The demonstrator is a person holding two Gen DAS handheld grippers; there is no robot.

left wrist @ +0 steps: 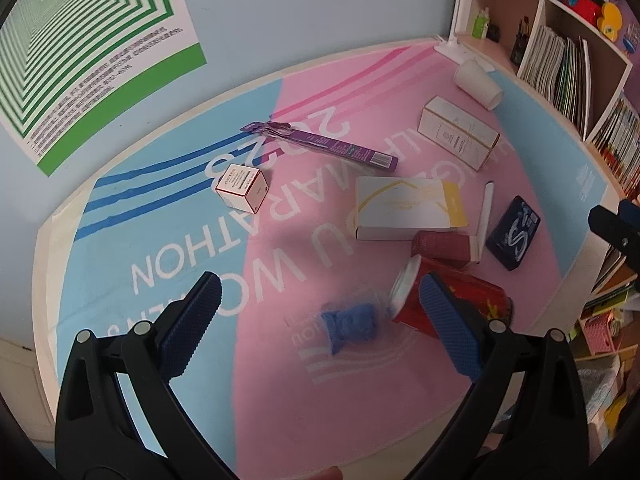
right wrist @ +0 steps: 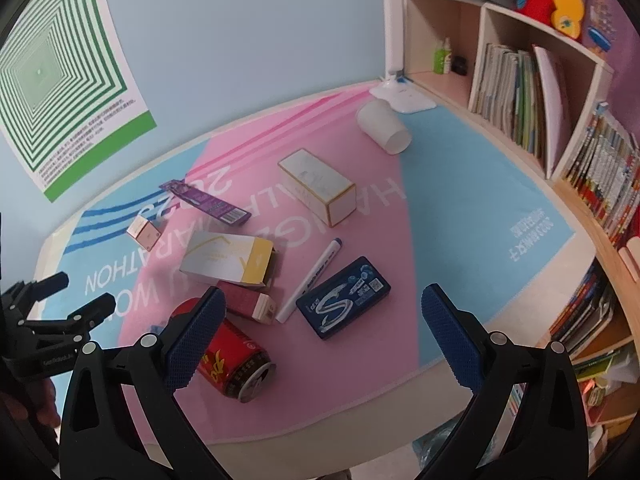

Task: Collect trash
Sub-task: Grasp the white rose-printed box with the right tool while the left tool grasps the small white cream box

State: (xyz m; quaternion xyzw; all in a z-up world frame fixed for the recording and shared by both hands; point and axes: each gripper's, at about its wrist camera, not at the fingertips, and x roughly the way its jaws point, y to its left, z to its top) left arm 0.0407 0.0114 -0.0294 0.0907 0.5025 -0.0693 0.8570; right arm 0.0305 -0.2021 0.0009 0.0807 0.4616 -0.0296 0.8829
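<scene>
Trash lies on a pink and blue mat [left wrist: 280,248] [right wrist: 460,200]. A blurred blue crumpled wrapper [left wrist: 350,322] lies between the fingers of my open left gripper [left wrist: 320,316]. A red can [left wrist: 452,300] [right wrist: 230,360] lies on its side by the left gripper's right finger. My open right gripper [right wrist: 324,336] hovers over the mat near a dark blue gum box [right wrist: 344,298] [left wrist: 514,232]. Nearby lie a white marker [right wrist: 310,280], a maroon box [right wrist: 248,300], a white-and-yellow box [right wrist: 226,258] and a white cup [right wrist: 384,126].
A small pink-white cube box [left wrist: 242,188], a purple flat pack [left wrist: 324,146] and a tall white box [left wrist: 458,132] lie further back. A bookshelf [right wrist: 540,120] stands on the right, a green striped poster [right wrist: 52,72] on the wall, and a white lamp base [right wrist: 402,98] sits at the back.
</scene>
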